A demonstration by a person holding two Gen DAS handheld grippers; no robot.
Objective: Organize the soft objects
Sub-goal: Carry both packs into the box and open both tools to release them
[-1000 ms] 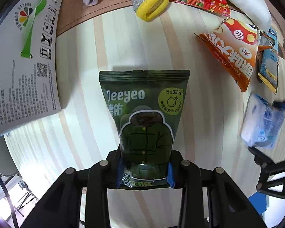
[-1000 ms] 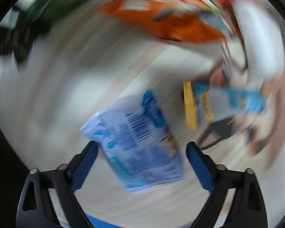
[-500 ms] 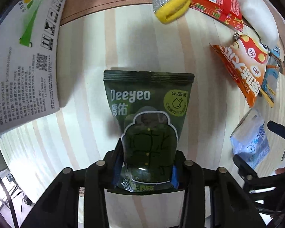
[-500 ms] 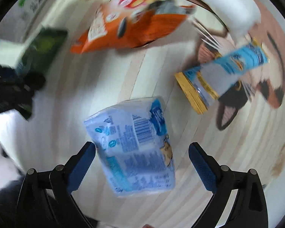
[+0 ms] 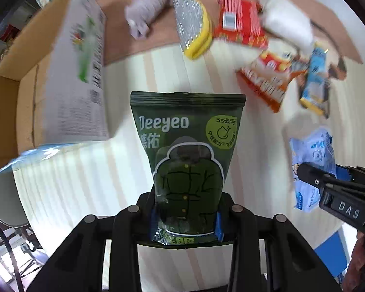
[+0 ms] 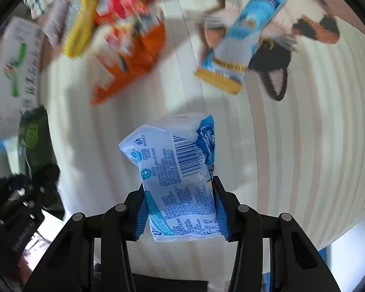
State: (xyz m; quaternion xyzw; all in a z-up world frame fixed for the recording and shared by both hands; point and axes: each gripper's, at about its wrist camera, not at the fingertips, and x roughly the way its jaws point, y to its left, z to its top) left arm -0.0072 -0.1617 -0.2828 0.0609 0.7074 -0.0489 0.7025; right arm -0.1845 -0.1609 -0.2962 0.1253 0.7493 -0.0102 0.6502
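With the left gripper [image 5: 185, 221] clamping the green pouch [image 5: 187, 150] and the right gripper [image 6: 181, 215], jaws just closing, squeezing the blue tissue pack [image 6: 177, 170], either slippery packet hanging below could slide free.

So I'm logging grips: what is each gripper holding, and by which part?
Left gripper: dark green pouch, by its bottom end. Right gripper: pale blue packet, by its lower end.
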